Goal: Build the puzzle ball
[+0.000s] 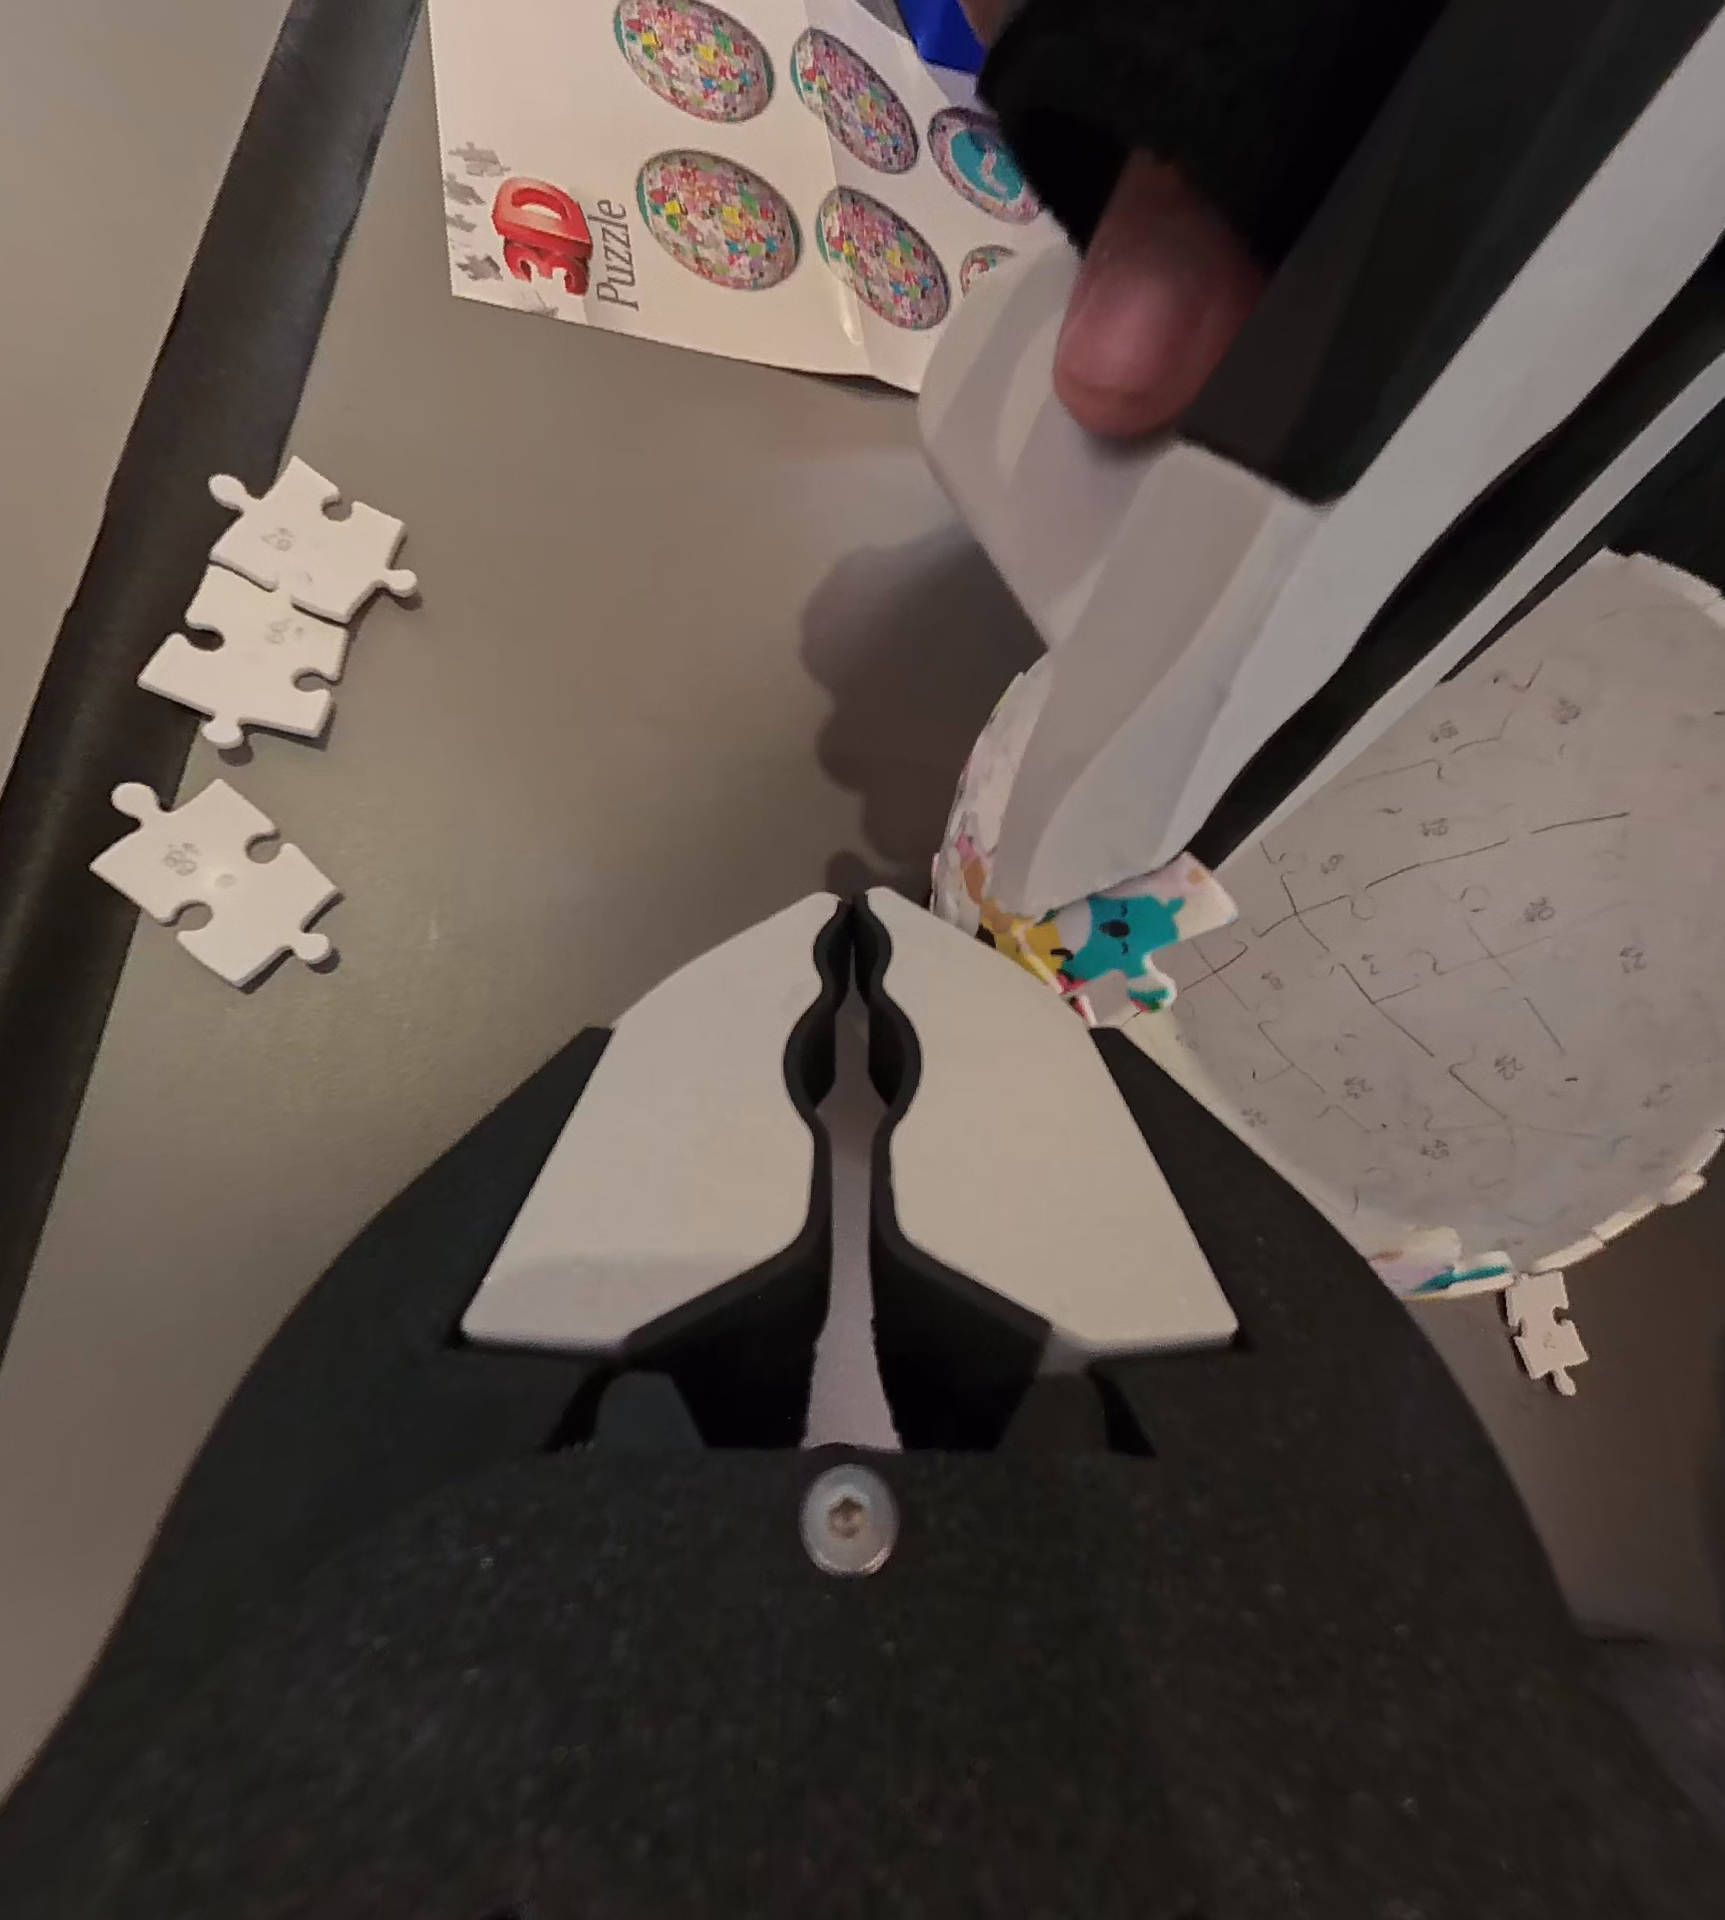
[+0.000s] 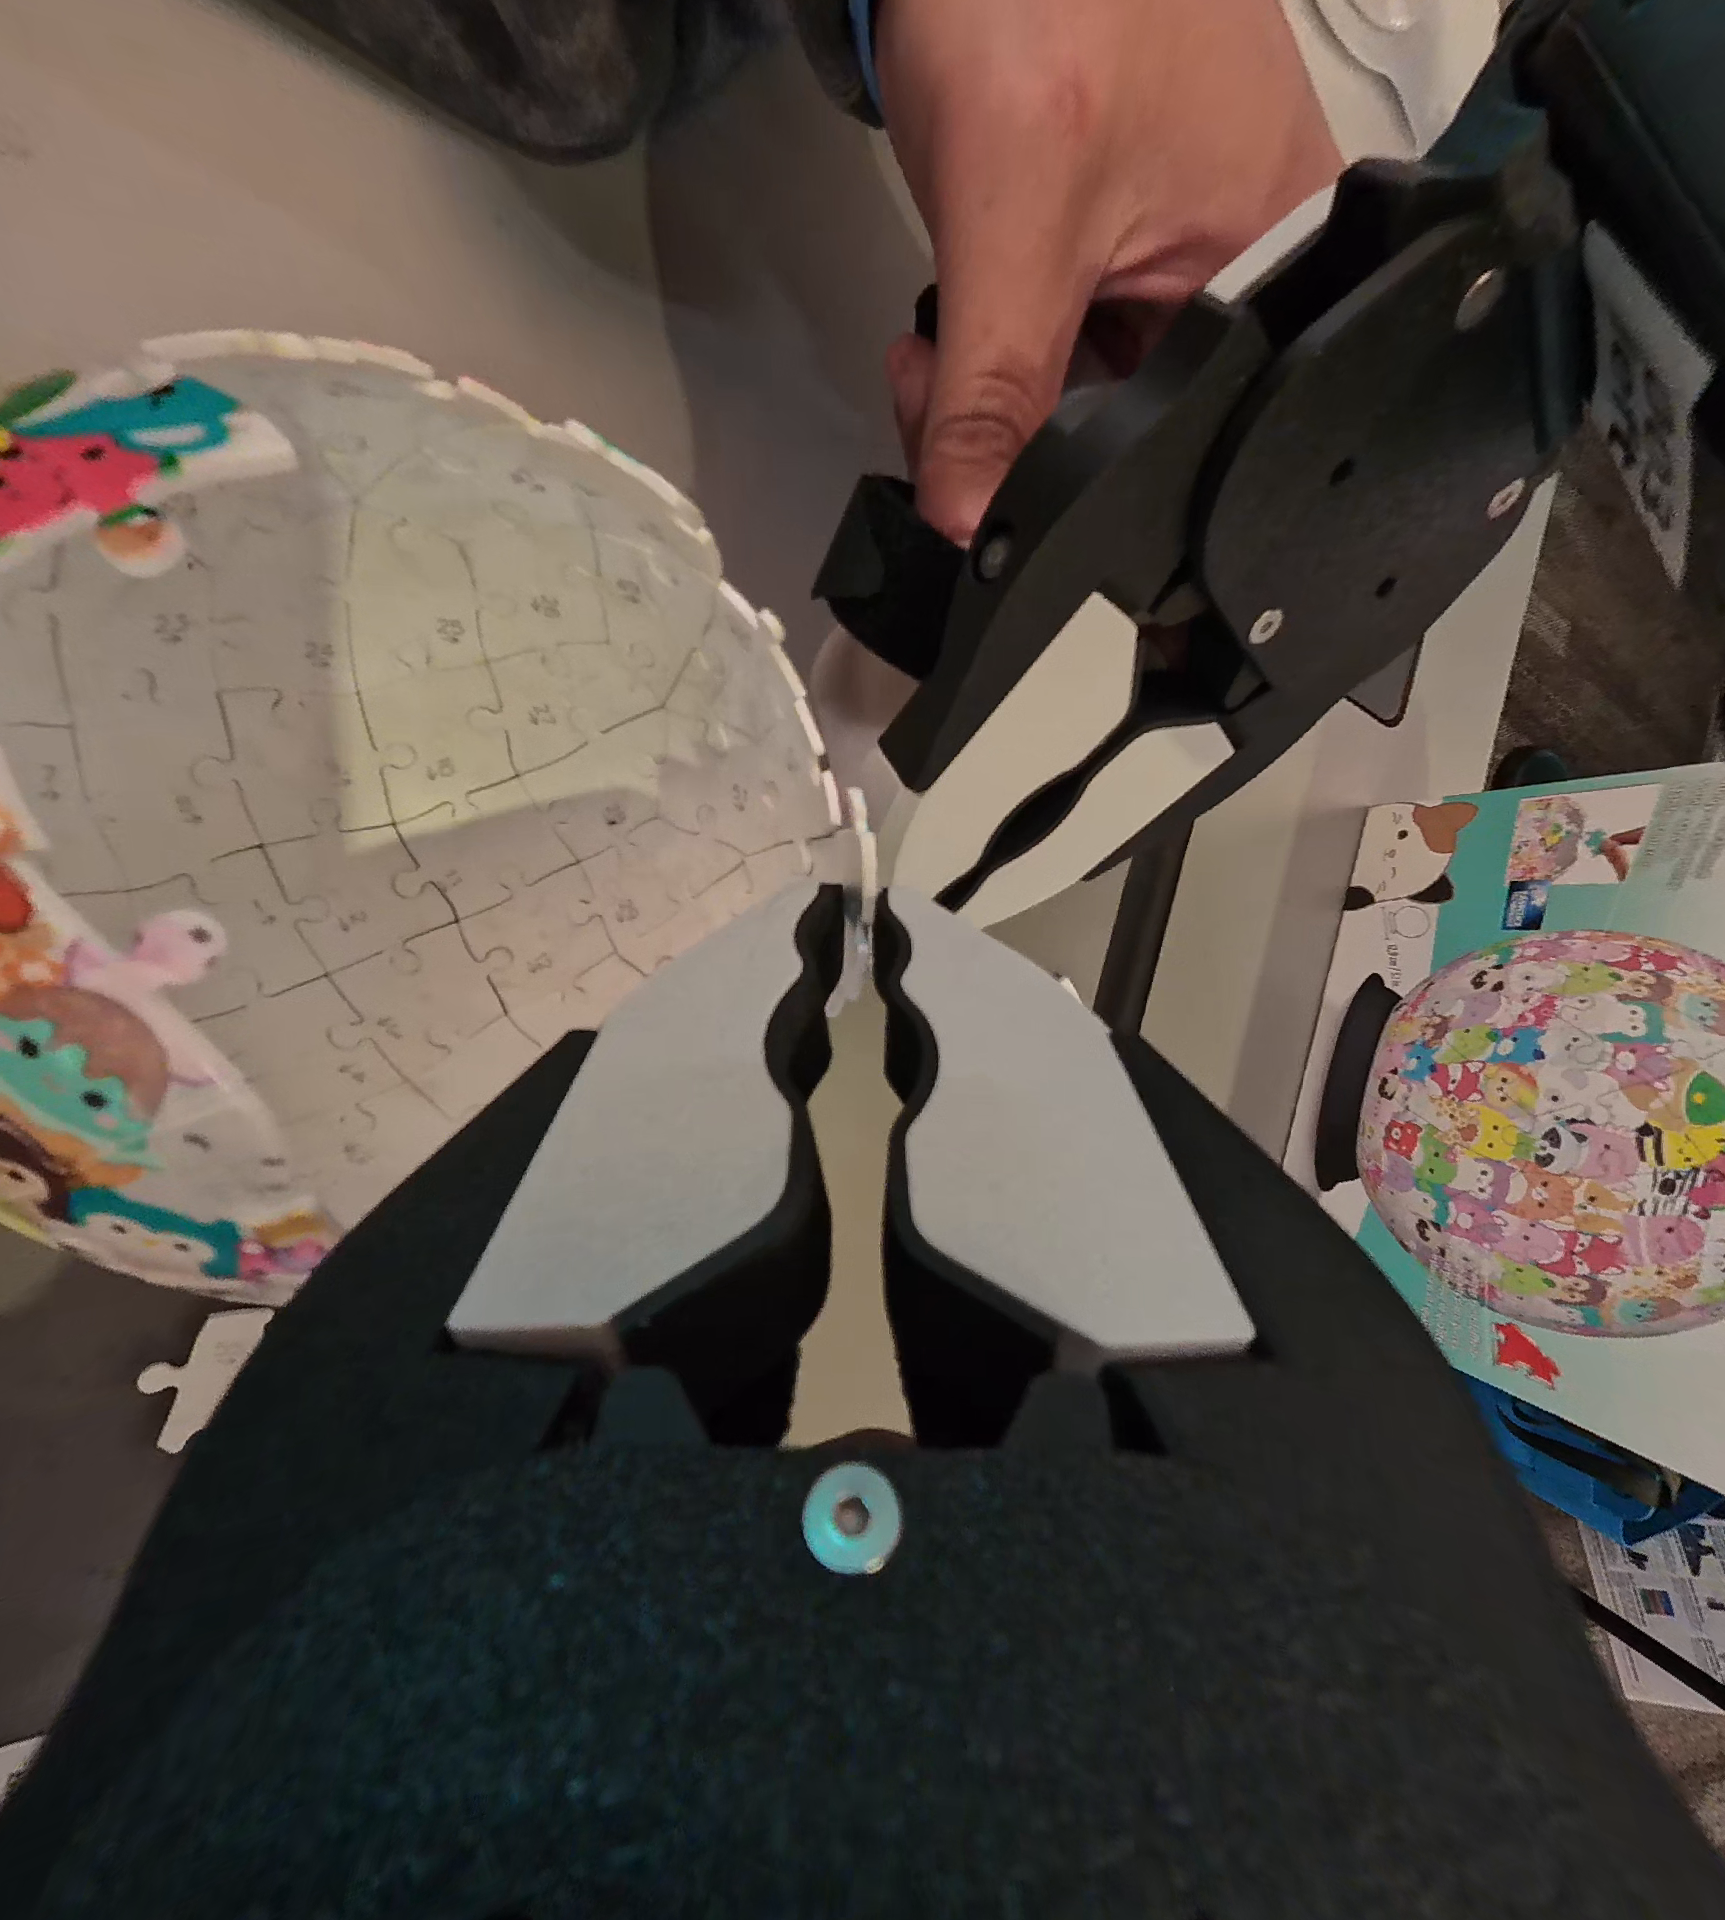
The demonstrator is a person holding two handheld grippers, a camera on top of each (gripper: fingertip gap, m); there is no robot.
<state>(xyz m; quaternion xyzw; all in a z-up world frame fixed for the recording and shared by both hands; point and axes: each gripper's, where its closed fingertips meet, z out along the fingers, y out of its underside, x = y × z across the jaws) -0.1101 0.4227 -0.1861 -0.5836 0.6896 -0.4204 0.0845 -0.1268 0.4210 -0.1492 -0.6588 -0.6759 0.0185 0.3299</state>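
The half-built puzzle ball (image 1: 1523, 935) is an open shell, white inside and colourful outside, lying on the grey table (image 1: 577, 727). It also shows in the right wrist view (image 2: 370, 727). My right gripper (image 2: 858, 935) is shut on a puzzle piece (image 2: 856, 951) at the shell's rim. In the left wrist view the right gripper (image 1: 1138, 883) comes down from the upper right onto that colourful piece (image 1: 1118, 935). My left gripper (image 1: 853, 914) is shut and empty, just left of the rim. It shows again in the right wrist view (image 2: 951, 894), tips close to mine.
Three loose white pieces (image 1: 245, 665) lie face down at the table's left edge. Single pieces lie by the shell (image 1: 1549, 1340) and under it (image 2: 203, 1371). A printed leaflet (image 1: 681, 177) lies at the back. The puzzle box (image 2: 1564, 1091) stands right. A hand (image 2: 1045, 260) holds the left gripper. Tip to tip, the grippers are about 4 centimetres apart.
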